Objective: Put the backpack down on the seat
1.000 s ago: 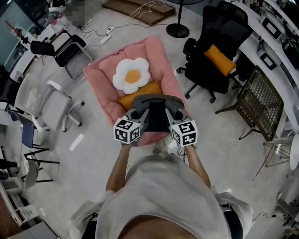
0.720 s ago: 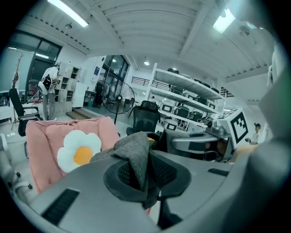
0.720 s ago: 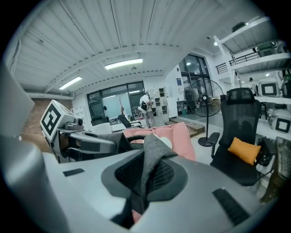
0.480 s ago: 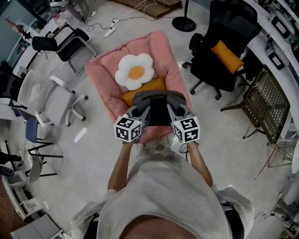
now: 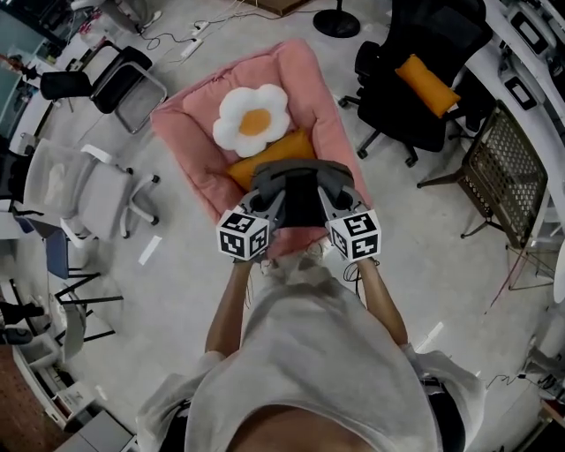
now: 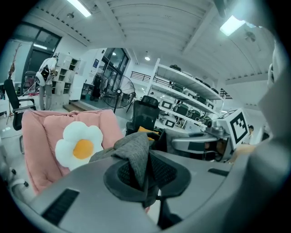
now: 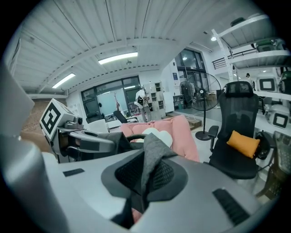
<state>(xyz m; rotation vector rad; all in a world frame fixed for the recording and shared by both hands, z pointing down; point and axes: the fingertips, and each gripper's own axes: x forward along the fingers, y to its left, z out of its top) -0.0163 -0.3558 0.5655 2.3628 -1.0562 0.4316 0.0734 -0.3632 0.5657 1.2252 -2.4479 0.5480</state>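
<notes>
A grey and black backpack [image 5: 300,190] hangs between my two grippers, over the near end of the pink cushioned seat [image 5: 190,146]. My left gripper [image 5: 269,201] is shut on a fold of the backpack's grey fabric [image 6: 136,157]. My right gripper [image 5: 328,201] is shut on another fold of grey fabric [image 7: 152,157]. On the seat lie a white flower pillow [image 5: 253,121] and an orange cushion [image 5: 265,159], whose near edge the backpack partly covers. The backpack's underside is hidden, so I cannot tell whether it touches the seat.
A black office chair [image 5: 415,79] with an orange cushion stands right of the seat. A white chair [image 5: 79,190] and a black-framed chair [image 5: 115,84] stand to the left. A wire-mesh rack [image 5: 499,190] is at the right, and a fan base [image 5: 335,22] behind the seat.
Both grippers have moved forward and slightly down with the backpack, closer over the pink seat's near end. Their grip on the fabric looks unchanged.
</notes>
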